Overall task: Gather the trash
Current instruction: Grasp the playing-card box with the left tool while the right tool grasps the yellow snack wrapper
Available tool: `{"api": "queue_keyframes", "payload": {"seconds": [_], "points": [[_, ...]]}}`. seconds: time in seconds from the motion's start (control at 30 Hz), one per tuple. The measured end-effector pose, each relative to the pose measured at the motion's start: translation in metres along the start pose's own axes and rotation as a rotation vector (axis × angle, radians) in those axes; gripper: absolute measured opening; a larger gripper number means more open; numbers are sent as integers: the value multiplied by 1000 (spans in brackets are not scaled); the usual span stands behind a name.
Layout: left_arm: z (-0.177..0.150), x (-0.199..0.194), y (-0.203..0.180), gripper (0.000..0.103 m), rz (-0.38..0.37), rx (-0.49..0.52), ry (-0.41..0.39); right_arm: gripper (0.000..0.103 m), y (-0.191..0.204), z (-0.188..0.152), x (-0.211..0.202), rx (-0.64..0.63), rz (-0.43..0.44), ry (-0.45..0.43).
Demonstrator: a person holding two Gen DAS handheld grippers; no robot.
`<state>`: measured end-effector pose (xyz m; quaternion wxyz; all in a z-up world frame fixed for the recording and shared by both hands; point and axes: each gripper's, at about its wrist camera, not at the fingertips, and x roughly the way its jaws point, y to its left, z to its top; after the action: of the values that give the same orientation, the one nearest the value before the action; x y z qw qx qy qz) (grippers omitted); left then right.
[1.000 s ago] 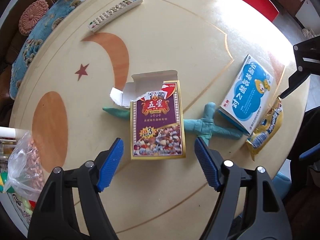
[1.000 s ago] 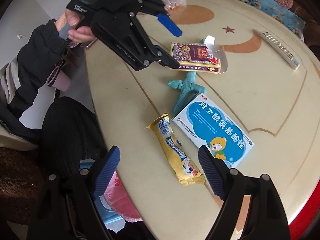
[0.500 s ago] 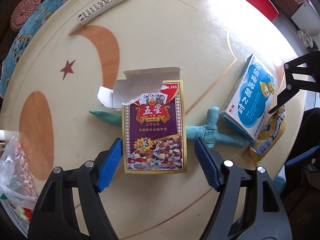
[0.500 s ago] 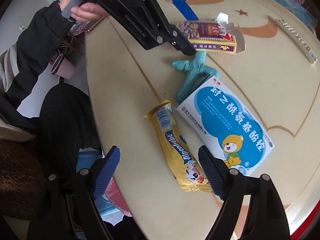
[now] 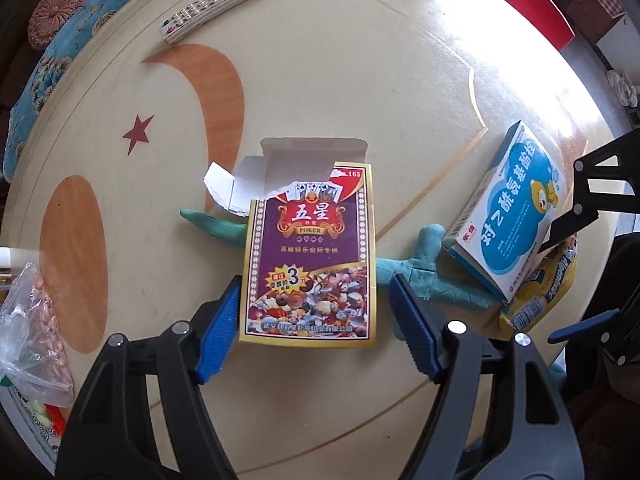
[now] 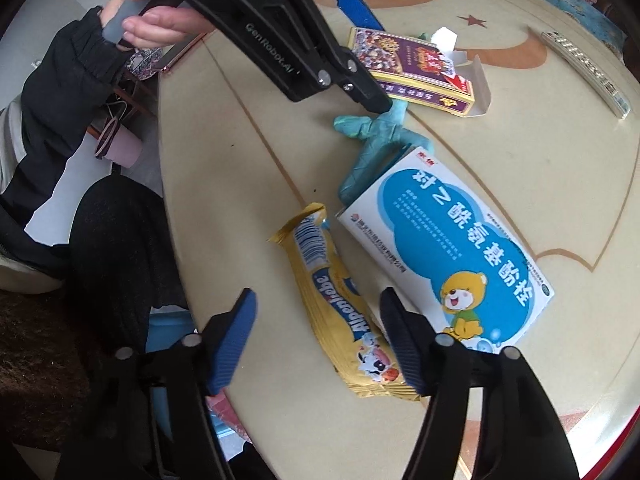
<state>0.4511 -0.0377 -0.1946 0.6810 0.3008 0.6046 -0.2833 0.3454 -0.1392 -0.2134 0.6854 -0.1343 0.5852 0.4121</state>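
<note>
A torn-open purple poker card box (image 5: 310, 256) lies flat on the round cream table (image 5: 360, 80). My left gripper (image 5: 316, 312) is open, its blue fingers either side of the box's near end. It also shows in the right wrist view (image 6: 412, 68). A yellow Alpenliebe wrapper (image 6: 344, 308) lies near the table edge, with my open right gripper (image 6: 320, 340) straddling its near half. A blue-and-white medicine box (image 6: 444, 256) lies right of the wrapper. A teal clay figure (image 6: 372, 140) lies between the boxes.
A white remote (image 5: 222, 0) lies at the far side of the table. A clear plastic bag (image 5: 28, 328) sits at the left edge. A blue patterned cushion (image 5: 44, 80) lies beyond the table. The person's dark-clothed lap (image 6: 112, 248) is beside the table edge.
Both grippers have moved forward and down. The left fingers now flank the card box's near end. The right fingers now flank the yellow wrapper.
</note>
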Motion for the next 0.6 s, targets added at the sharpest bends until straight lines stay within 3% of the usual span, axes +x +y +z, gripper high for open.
{"api": "queue_keyframes", "payload": {"seconds": [0.13, 0.27, 0.6], "points": [[5, -4, -11, 66, 4, -12, 9, 53, -3, -2, -2, 17, -22, -18], [6, -7, -12, 62, -4, -26, 29, 38, -7, -5, -3, 46, -30, -36], [13, -12, 7, 61, -41, -139, 50, 27, -13, -12, -6, 128, -49, -92]]}}
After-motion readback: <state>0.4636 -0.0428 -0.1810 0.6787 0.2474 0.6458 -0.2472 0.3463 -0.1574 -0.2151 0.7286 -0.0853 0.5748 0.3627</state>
